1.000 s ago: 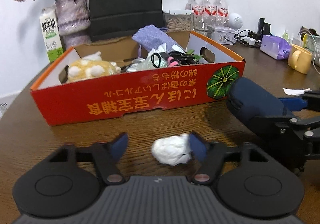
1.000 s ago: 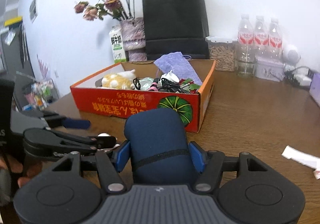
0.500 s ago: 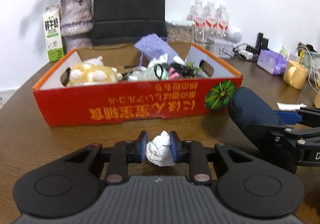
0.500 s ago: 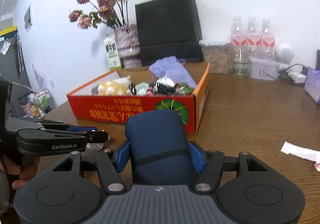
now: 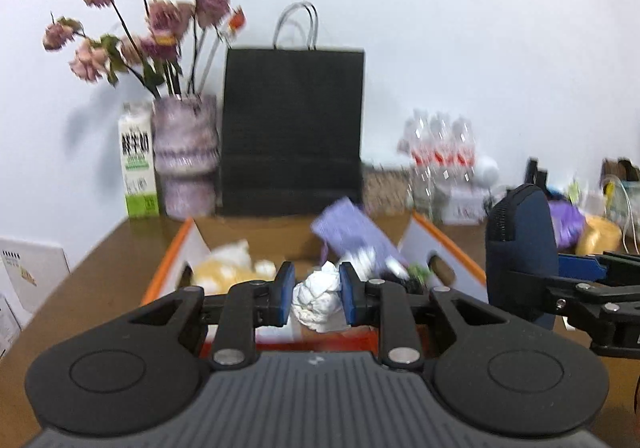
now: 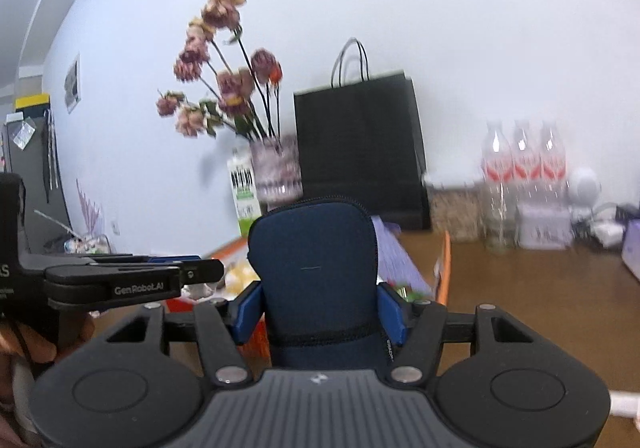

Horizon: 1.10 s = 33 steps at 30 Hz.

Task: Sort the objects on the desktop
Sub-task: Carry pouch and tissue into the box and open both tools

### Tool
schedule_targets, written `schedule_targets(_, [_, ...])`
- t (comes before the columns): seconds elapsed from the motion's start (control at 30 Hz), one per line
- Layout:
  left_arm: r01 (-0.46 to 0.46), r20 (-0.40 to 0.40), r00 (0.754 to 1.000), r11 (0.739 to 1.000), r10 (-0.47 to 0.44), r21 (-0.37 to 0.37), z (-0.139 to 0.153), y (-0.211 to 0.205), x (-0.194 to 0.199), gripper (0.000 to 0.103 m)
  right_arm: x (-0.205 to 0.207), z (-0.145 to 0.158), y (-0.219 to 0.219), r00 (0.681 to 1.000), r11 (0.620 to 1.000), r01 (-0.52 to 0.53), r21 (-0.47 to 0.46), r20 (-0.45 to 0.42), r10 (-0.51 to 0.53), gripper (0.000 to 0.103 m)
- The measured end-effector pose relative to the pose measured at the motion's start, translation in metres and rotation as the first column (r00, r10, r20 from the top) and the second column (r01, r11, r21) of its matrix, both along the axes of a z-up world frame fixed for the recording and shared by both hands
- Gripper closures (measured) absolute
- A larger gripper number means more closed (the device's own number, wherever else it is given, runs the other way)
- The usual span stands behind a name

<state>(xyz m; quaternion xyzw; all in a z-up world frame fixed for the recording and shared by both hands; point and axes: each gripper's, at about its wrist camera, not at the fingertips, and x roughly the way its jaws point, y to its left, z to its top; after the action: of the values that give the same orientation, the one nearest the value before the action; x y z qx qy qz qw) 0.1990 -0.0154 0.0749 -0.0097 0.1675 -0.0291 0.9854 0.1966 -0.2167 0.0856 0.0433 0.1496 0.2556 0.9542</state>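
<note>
Left wrist view: left gripper (image 5: 316, 294) clenched on a crumpled white paper wad (image 5: 317, 301), held up in the air in front of the orange-rimmed red cardboard box (image 5: 444, 244). Box holds a yellow plush toy (image 5: 224, 268) and a purple cloth pouch (image 5: 352, 228), all blurred. Black paper bag (image 5: 292, 132), ribbed purple vase of dried pink flowers (image 5: 186, 156) and milk carton (image 5: 138, 164) stand behind the box.

Right wrist view: right gripper (image 6: 320, 308) clamped on an upright navy blue zippered fabric pouch (image 6: 316, 280), raised just beside the box's orange rim (image 6: 444, 264). Left gripper's black fingers (image 6: 132, 276) sit to its left. Clear water bottles (image 6: 520, 168) on the brown wooden table (image 6: 520, 288) at the back right.
</note>
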Motion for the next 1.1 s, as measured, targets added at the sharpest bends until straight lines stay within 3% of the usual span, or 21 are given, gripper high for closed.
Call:
schedule_targets(0.27, [-0.035,0.033,0.999,0.999,0.035,-0.017,0.016,0.022,0.049,0.078,0.054,0.028,0.024,0.996,0.995,0.089,0.038,0.022,-0.090,0.044])
schedule_targets(0.53, [-0.062,-0.055,0.997,0.998,0.062,0.007,-0.011,0.033,0.101,0.078,0.118,-0.001,0.043,0.985,0.987,0.158,0.001,-0.069,-0.158,0.044])
schedule_targets(0.73, [-0.072,-0.080,0.994,0.995,0.078,0.067,-0.027,0.027,0.118,0.078,0.136,-0.021,0.050,0.981,0.984,0.169,-0.059,-0.086,-0.173,0.043])
schedule_targets(0.83, [-0.086,-0.093,0.991,0.993,0.093,0.082,-0.033,0.026,0.124,0.076,0.141,-0.027,0.051,0.979,0.982,0.171,-0.081,-0.096,-0.178,0.037])
schedule_targets(0.9, [-0.107,-0.091,0.989,0.990,0.115,0.096,-0.035,0.026,0.125,0.065,0.142,-0.030,0.052,0.979,0.981,0.170,-0.090,-0.101,-0.179,0.031])
schedule_targets(0.97, [-0.142,-0.086,0.984,0.982,0.153,0.122,-0.034,0.025,0.124,0.010,0.141,-0.029,0.051,0.980,0.982,0.168,-0.081,-0.095,-0.176,0.004])
schedule_targets(1.03, [-0.163,-0.053,0.984,0.975,0.172,0.148,-0.032,0.022,0.121,0.001,0.138,-0.027,0.050,0.979,0.980,0.181,-0.079,-0.077,-0.187,0.000])
schedule_targets(1.1, [-0.162,-0.030,0.985,0.975,0.169,0.155,-0.027,0.020,0.116,0.000,0.135,-0.023,0.051,0.980,0.981,0.176,-0.084,-0.080,-0.183,0.000])
